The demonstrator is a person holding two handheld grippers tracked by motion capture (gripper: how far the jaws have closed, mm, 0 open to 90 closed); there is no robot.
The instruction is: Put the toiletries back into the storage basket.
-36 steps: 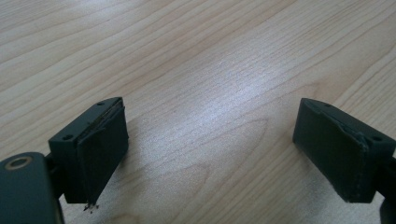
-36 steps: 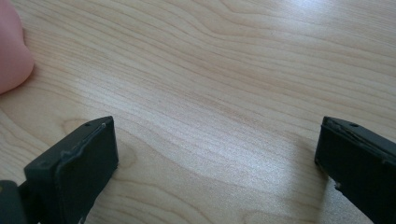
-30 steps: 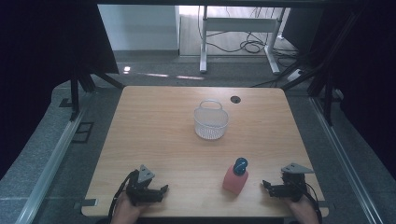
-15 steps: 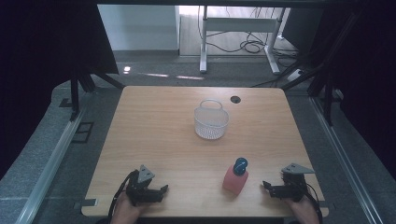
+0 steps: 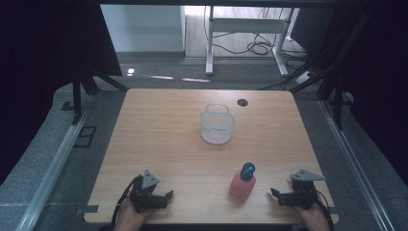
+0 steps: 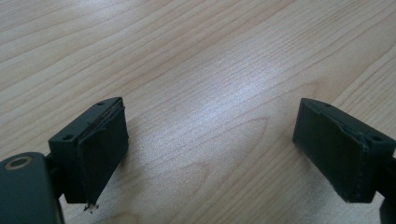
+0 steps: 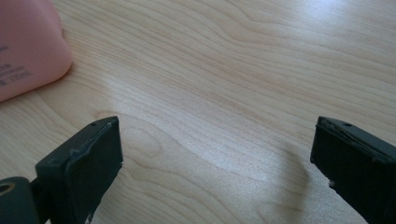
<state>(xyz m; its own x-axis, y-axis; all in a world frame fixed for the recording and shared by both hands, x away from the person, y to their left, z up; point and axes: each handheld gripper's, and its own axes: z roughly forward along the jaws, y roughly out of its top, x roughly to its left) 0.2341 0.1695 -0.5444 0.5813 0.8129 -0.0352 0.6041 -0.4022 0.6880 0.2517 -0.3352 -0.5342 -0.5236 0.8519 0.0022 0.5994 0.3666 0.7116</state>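
A pink bottle with a blue cap stands on the wooden table near the front right. Its pink side fills the top left corner of the right gripper view. A clear mesh basket with a handle sits in the middle of the table. My left gripper rests at the front left edge, open, nothing between its jaws. My right gripper rests at the front right, open, pointing left toward the bottle and a short way from it.
A dark round cable hole lies in the table near its far edge. Beyond the table stand a white desk frame and loose cables on the floor. Black stand legs flank both sides.
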